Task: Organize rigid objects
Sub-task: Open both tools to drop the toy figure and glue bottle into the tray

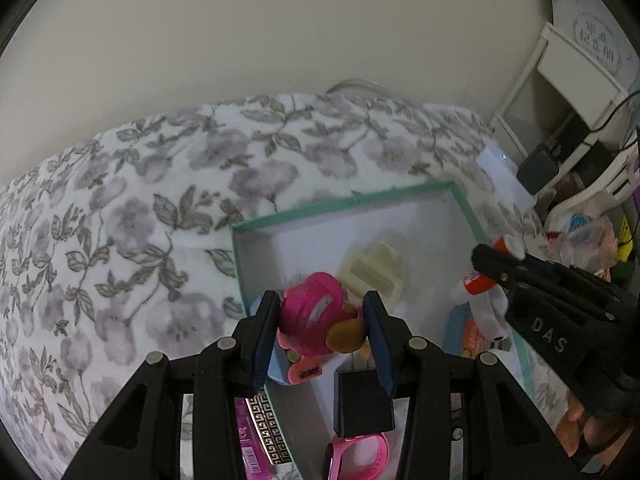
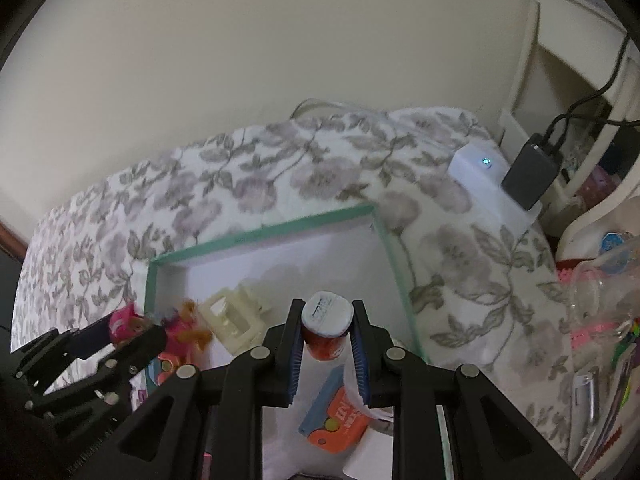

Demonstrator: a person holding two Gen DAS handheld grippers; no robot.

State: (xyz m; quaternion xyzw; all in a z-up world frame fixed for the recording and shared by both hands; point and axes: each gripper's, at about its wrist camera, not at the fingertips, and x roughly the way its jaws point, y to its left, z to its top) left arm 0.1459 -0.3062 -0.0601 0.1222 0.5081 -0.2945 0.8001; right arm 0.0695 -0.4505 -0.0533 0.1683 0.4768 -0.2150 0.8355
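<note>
Left wrist view. Left gripper (image 1: 322,316): jaws closed on a pink toy (image 1: 312,312), a figure with a pink cap and tan face, held above the near-left corner of the box (image 1: 340,204). Box: teal rim, white floor, lying on a floral bedspread (image 1: 140,200). In the box: cream plastic holder (image 1: 374,272) beyond the toy, black charger (image 1: 362,404) and pink watch (image 1: 356,456) near the camera. Right gripper (image 1: 496,260) enters from the right, clamped on a bottle (image 1: 508,248) with a white cap.

Right wrist view. Right gripper (image 2: 326,320): jaws closed on the bottle (image 2: 326,328), orange-red body, white cap up, held upright over the box (image 2: 260,236) floor. Orange-and-blue pack (image 2: 334,420) lies below it. Left gripper (image 2: 132,332) with the toy (image 2: 124,322) shows at the left rim; holder (image 2: 232,316) is between the two.

Handling, by judgement. Toy: light, hard plastic, rounded cap likely to slip; grip across the cap's widest part. Bottle: stiff, light, smooth; grip on the body just under the cap, and set it down upright or it may roll.
</note>
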